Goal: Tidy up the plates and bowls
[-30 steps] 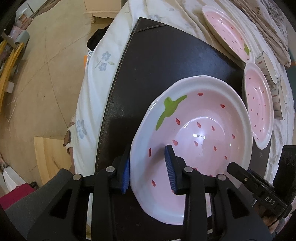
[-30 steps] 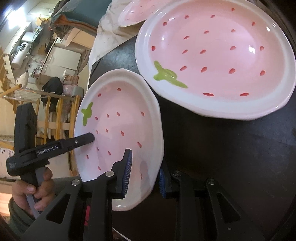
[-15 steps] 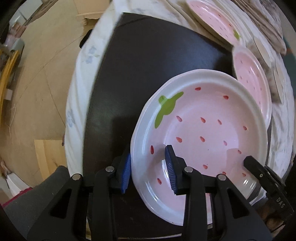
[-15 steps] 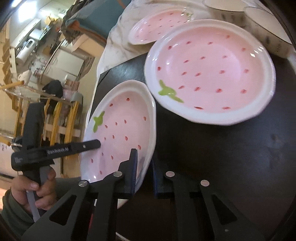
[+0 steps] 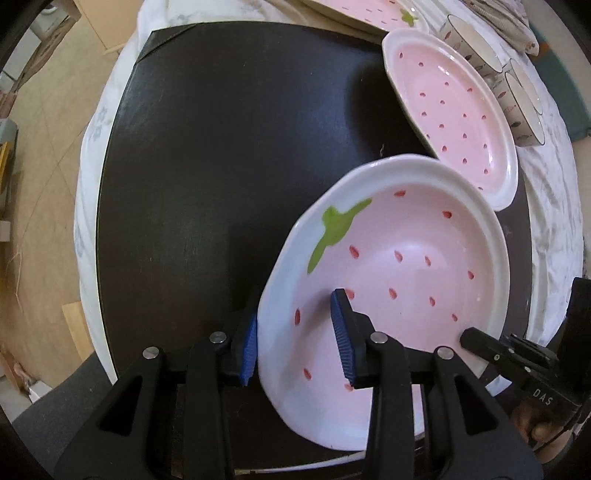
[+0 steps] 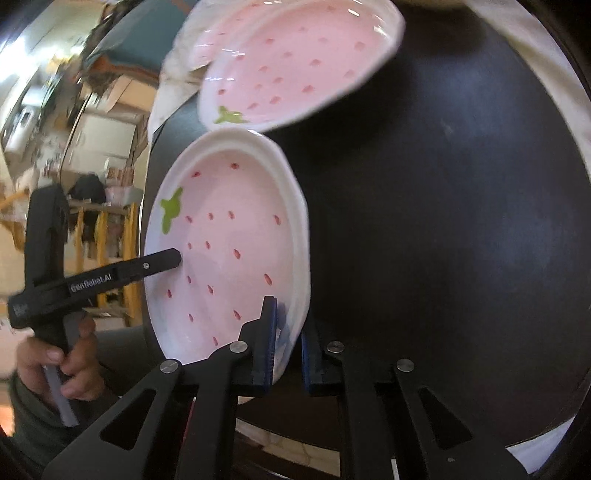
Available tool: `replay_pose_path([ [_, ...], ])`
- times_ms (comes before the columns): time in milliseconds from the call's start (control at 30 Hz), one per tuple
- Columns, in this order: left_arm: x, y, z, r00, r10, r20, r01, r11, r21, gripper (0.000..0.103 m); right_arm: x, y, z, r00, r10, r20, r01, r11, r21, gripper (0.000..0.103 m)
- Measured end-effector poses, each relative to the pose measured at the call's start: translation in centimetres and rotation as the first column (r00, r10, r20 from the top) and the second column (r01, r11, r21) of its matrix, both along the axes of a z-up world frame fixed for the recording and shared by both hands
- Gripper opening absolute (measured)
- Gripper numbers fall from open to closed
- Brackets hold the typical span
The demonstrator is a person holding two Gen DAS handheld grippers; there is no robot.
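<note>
A pink strawberry-patterned bowl (image 5: 399, 266) with a white rim and green leaf mark is held above the dark mat (image 5: 221, 147). My left gripper (image 5: 295, 339) is shut on its near left rim. My right gripper (image 6: 288, 347) is shut on its opposite rim; the bowl also shows in the right wrist view (image 6: 229, 258). A second pink strawberry plate (image 5: 454, 107) lies at the mat's far right edge, and shows blurred in the right wrist view (image 6: 295, 62). A third pink plate (image 5: 369, 11) lies beyond it on the cloth.
Two white cups with a leaf pattern (image 5: 517, 88) stand to the right of the second plate on the white floral tablecloth (image 5: 546, 192). The table edge drops to the floor (image 5: 44, 129) on the left.
The bowl, held by both grippers, has moved back and to the right across the mat, away from the second plate. Both grips are unchanged.
</note>
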State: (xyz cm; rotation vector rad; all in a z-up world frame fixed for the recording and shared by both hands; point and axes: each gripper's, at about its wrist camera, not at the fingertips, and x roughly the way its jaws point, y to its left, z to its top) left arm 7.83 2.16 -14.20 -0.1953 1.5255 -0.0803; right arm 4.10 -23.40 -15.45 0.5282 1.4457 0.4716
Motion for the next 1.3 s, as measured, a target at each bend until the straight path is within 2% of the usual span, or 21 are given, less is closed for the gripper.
replay_pose_path([
  [300,-0.3,-0.1,0.1,1.000,-0.011,0.029,0.012,1.000,-0.022,0.029,0.8,0.3,-0.7,1.000,-0.009,-0.016,0.009,1.000,0.012,0.015],
  [433,-0.8,0.3,1.3,0.997,0.007,0.082,-0.004,0.999,-0.036,0.027,0.9,0.8,0.1,0.999,0.017,0.030,-0.016,0.999,-0.028,0.016],
  [600,-0.1,0.1,4.6,0.982,0.023,0.187,-0.006,0.996,-0.090,0.027,0.7,0.9,2.3,0.993,0.037,0.112,-0.038,0.999,0.002,0.016],
  [700,0.4,0.1,6.2,0.975,0.025,0.220,-0.002,0.995,-0.102,0.027,0.6,0.4,3.1,0.990,0.011,0.138,-0.016,0.999,0.037,0.016],
  [833,0.0,1.5,7.5,0.969,0.035,0.245,-0.006,0.993,-0.122,0.027,0.6,0.0,4.3,0.983,-0.001,0.186,-0.009,0.999,0.052,0.016],
  [1100,0.8,0.1,8.4,0.956,0.029,0.293,0.013,0.990,-0.141,0.027,1.2,-1.4,5.8,0.973,-0.043,0.226,0.036,0.999,0.036,0.016],
  [1300,2.3,0.2,8.8,0.954,0.059,0.293,-0.016,0.989,-0.147,0.027,2.6,-2.2,6.4,0.969,-0.069,0.237,0.065,0.998,0.026,0.016],
])
